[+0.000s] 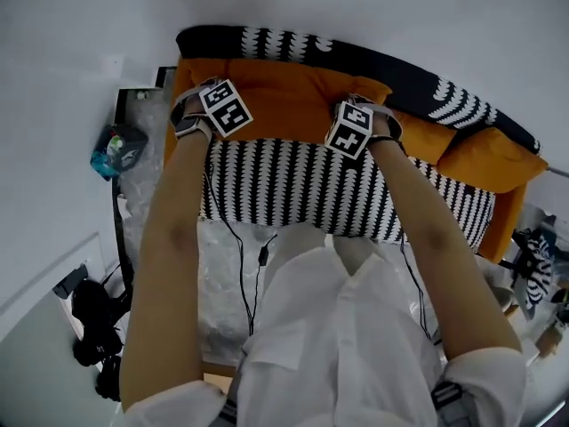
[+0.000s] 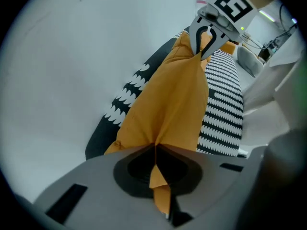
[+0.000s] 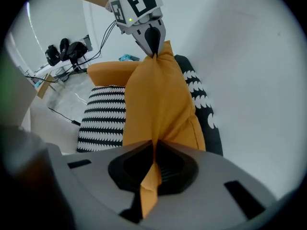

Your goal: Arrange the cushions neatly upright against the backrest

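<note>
Striped sofa (image 1: 293, 185): L gripper (image 2: 156, 150), R gripper (image 3: 153, 145) pinch orange cushion (image 1: 284, 92), prob. upright.

We log bright, even, soft light on the orange cushion (image 1: 276, 92), only faint shadow beneath its folds, a bright light strip (image 2: 266, 16) up right of it, heavy fisheye bending and black corners far from it in both gripper views, and soft, unfocused foreground just below it.

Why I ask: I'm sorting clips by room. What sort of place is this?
Probably a bare indoor room used for recording, not a furnished home: a small sofa with orange cushions stands against a plain white wall, with loose cables and dark gear lying beside it.
</note>
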The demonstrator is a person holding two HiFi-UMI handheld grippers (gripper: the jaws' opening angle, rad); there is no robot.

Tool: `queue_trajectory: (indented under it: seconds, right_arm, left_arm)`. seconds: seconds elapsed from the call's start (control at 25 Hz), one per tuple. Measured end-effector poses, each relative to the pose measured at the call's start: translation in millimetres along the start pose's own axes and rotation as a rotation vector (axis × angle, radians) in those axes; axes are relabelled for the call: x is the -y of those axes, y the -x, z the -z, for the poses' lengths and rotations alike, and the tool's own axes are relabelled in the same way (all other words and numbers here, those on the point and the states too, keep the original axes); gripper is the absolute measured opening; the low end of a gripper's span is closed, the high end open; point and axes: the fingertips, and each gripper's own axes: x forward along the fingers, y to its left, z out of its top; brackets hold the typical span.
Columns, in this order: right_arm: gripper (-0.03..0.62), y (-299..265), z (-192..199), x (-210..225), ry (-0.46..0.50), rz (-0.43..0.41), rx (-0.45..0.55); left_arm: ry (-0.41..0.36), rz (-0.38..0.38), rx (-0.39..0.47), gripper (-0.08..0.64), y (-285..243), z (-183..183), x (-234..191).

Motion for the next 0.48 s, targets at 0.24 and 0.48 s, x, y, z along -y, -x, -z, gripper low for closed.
queue_trajectory:
  seconds: [0.24,0.48]
  right_arm:
    - [0.02,-7,4,21,-0.031,0.047,-0.022]
    - [0.037,-13,5,26,-0.042,0.037,-0.049]
  left_arm:
    - [-0.009,-0.016,0.027,0.023,-11,-13,-19]
    - [-0.037,-0.013,0.014,0.04,-18,-13,-19]
